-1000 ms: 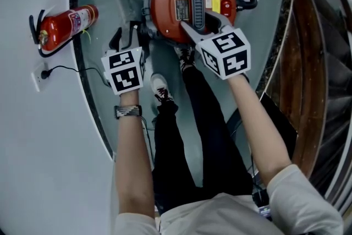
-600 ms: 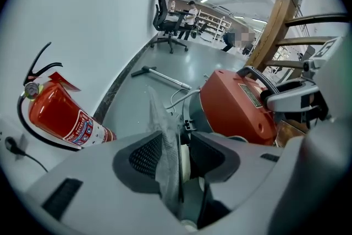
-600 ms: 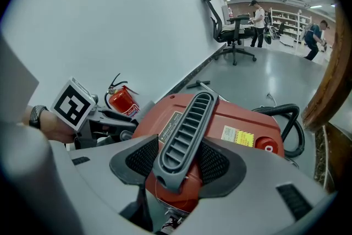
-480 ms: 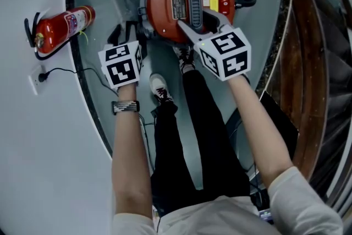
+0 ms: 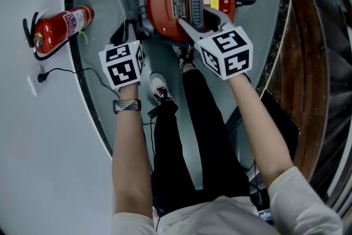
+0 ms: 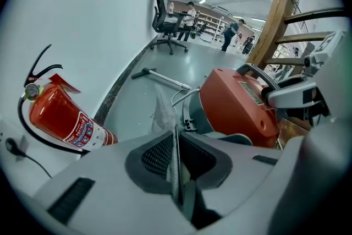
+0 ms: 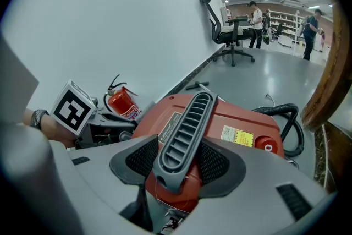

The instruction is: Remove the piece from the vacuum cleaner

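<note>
Rising edge-on toward 12 o'clock in the left gripper view, the thin, pale, crinkled piece sits at 9 o'clock of the red vacuum cleaner; the left gripper, its jaws having just been closing, pinches it, and the right gripper clamps the dark ribbed handle

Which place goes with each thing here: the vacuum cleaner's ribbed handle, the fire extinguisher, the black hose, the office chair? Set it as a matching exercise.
1 ribbed handle
2 fire extinguisher
3 black hose
4 office chair

a far off in the background
b looped behind the vacuum cleaner
c clamped in the right gripper's jaws
d close by, at the wall's foot

Pairs: 1-c, 2-d, 3-b, 4-a
</note>
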Motion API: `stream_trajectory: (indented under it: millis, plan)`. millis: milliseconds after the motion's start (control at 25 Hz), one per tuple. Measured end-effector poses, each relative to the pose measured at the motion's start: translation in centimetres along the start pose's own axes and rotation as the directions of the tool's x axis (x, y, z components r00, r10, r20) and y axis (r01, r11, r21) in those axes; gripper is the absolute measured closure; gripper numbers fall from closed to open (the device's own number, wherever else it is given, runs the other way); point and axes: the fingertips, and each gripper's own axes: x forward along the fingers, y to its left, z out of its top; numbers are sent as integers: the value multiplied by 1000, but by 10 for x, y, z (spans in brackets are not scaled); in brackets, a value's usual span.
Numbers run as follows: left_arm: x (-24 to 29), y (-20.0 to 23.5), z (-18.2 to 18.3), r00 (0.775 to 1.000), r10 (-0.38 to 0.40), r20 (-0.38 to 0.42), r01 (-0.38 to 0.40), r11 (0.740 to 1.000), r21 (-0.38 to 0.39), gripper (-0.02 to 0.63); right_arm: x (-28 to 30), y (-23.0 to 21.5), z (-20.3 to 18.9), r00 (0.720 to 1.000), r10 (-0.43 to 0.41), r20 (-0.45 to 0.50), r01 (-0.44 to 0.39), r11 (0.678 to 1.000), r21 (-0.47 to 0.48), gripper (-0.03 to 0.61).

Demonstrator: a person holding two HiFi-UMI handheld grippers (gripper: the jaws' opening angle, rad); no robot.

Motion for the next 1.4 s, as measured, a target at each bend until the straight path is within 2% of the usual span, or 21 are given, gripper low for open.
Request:
stream_trajectory:
  millis: [160, 280, 520, 760, 960, 1160, 1240, 1400]
  plan:
    - [0, 0, 0, 1000, 1, 15, -1, 1000, -25, 575, 0, -1, 0, 1000, -1, 3, 1, 1000, 2, 357]
    - [-2, 3, 0, 1000, -2, 25, 4, 995, -98, 578, 0, -1, 0, 1000, 2, 4, -2, 1000, 2, 357]
    - [-3, 11, -3, 999, 4, 48, 10, 959, -282, 580, 0, -1, 0, 1000, 6, 2, -6, 1000, -1, 357]
    - [-5, 14, -5, 997, 28, 79, 2, 935, -355, 581, 0, 0, -1, 1000, 9, -1, -9, 1000, -5, 356]
    - [-6, 19, -6, 994, 26, 102, 26, 881, -472, 582, 0, 0, 0, 1000, 8, 1, -8, 1000, -6, 356]
    - [-7, 22, -8, 993, 26, 118, 43, 836, -548, 583, 0, 0, 0, 1000, 10, 2, -10, 1000, -6, 356]
    - [-7, 24, -9, 991, 26, 128, 56, 802, -595, 583, -1, -1, 0, 1000, 9, 3, -9, 1000, -5, 356]
    - [-8, 30, -12, 988, 35, 151, 81, 717, -693, 583, 0, 0, -1, 1000, 10, 5, -10, 1000, -5, 356]
